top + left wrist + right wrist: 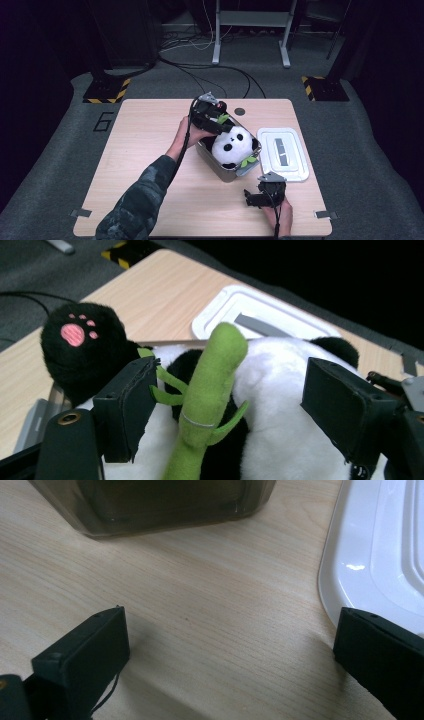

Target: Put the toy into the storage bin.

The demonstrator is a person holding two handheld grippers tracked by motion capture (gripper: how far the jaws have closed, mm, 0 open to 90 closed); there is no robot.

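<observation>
Left gripper [225, 405] hangs jaws apart over the panda plush [231, 146] in the bin [215, 162], frame centre. Right gripper [230, 655] sits spread wide too, lower right beside the white lid [285, 152].

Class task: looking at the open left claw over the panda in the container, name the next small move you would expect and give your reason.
Probably close the left claw on the green bamboo stalk: its jaws stand open either side of the stalk, above the plush panda in the grey container. The right claw sits idle and open beside the white lid.

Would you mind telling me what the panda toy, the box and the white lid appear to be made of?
Panda toy: soft plush, judging by its fuzzy pile. Box: probably translucent smoky plastic, smooth-walled. White lid: likely glossy moulded plastic, since it catches a highlight in the right gripper view.
</observation>
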